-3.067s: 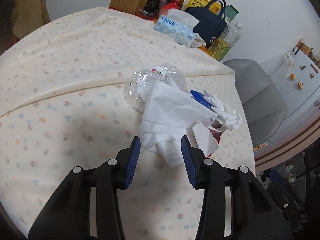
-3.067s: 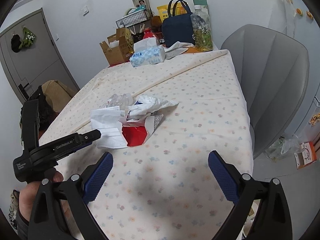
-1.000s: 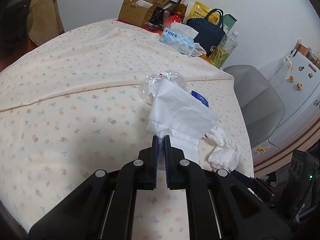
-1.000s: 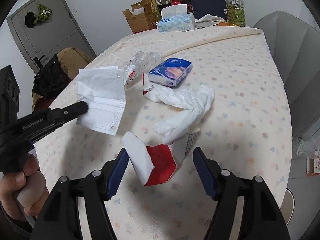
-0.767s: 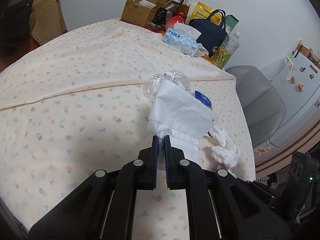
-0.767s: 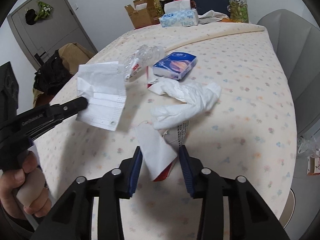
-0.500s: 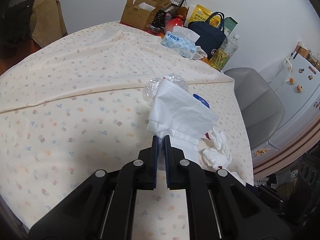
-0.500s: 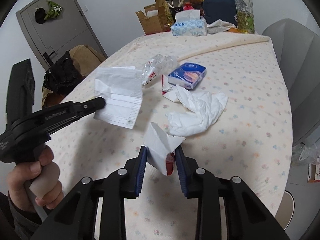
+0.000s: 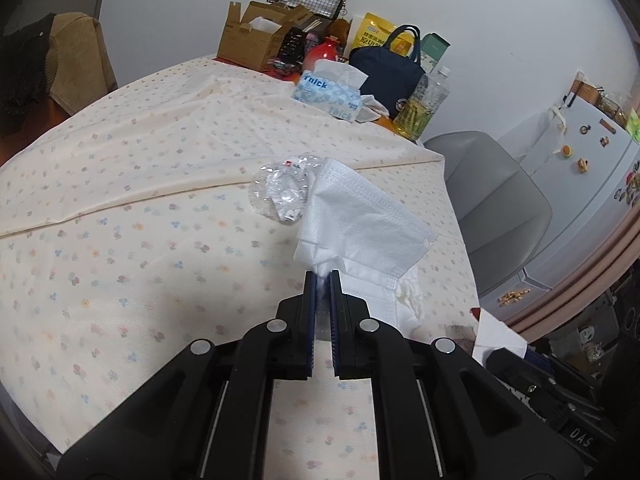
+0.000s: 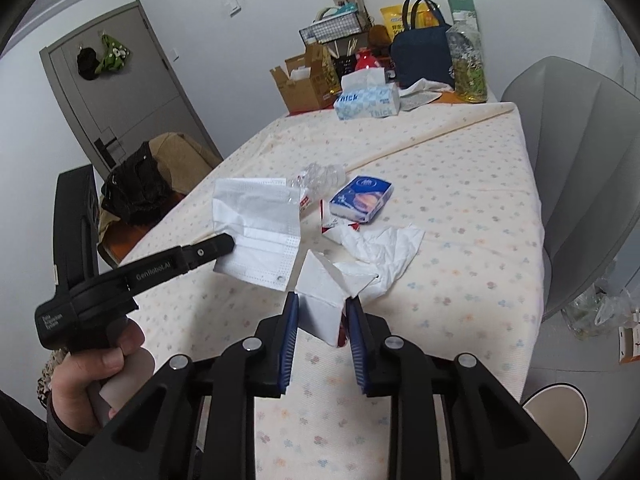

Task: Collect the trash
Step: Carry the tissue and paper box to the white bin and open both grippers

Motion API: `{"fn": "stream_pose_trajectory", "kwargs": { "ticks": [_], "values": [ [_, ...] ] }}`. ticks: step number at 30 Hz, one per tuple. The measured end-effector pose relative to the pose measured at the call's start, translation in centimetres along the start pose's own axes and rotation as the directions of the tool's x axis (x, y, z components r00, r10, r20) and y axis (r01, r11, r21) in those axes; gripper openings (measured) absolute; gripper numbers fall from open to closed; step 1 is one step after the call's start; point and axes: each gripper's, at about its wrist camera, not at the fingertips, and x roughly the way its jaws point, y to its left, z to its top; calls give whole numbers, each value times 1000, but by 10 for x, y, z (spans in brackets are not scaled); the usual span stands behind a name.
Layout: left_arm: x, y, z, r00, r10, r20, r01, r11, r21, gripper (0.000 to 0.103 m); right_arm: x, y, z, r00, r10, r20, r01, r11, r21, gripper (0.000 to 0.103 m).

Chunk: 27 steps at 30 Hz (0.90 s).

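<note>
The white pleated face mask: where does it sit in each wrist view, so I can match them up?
Left wrist: the white pleated face mask fills the centre, pinched at its lower edge by the left gripper.
Right wrist: the mask hangs left of centre from the left gripper's tip.
Shared landmark: the crushed clear plastic bottle on the table just beyond the mask.

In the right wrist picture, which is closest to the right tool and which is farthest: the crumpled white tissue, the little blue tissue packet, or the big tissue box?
Starting from the right tool:
1. Crumpled white tissue, just ahead on the tablecloth.
2. Little blue tissue packet, farther back, mid-table.
3. Big tissue box, at the far end, beside the cardboard box.
</note>
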Motion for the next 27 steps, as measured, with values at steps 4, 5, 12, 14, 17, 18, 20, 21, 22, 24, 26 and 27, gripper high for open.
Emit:
{"fn": "stream_pose_trajectory", "kwargs": {
  "ticks": [4,5,12,14,17,18,20,21,22,24,26,27],
  "values": [
    [-3,-12,-4,1000,-13,5,13,1000,16,7,-13,-7,0,1000,-16,23,15,1000,18,24],
    [-4,-17,-5,1000,-18,4,18,1000,23,7,-16,-9,0,999,-24,29,23,999,23,24],
    [-7,-50,-13,999,-50,-1,50,995,85,7,-41,-31,-4,993,-86,78,79,993,83,24],
    [-8,-59,-15,998,-59,-4,59,993,104,7,-48,-39,-6,991,-102,87,93,990,102,24],
    [-7,-76,-18,997,-76,-8,77,988,134,7,-61,-51,-9,986,-135,102,121,984,131,24],
    [-7,-81,-19,997,-81,-9,81,987,142,7,-63,-55,-10,984,-141,105,126,982,138,24],
    [-6,-93,-21,996,-92,-12,93,983,160,7,-70,-62,-12,981,-157,112,139,979,151,24],
    [-6,-97,-22,995,-96,-14,97,981,168,7,-74,-66,-14,979,-167,116,148,976,159,25],
    [-5,-102,-22,995,-101,-16,102,979,175,7,-78,-71,-15,977,-177,119,156,974,166,25],
    [-3,-113,-25,993,-112,-24,114,975,191,7,-86,-79,-19,973,-196,124,173,968,181,25],
    [-1,-121,-27,992,-120,-30,124,971,203,7,-93,-88,-24,967,-221,128,194,961,197,25],
    [1,-127,-28,991,-125,-35,130,969,211,7,-96,-90,-25,965,-228,129,199,959,203,25]
  ]
}}
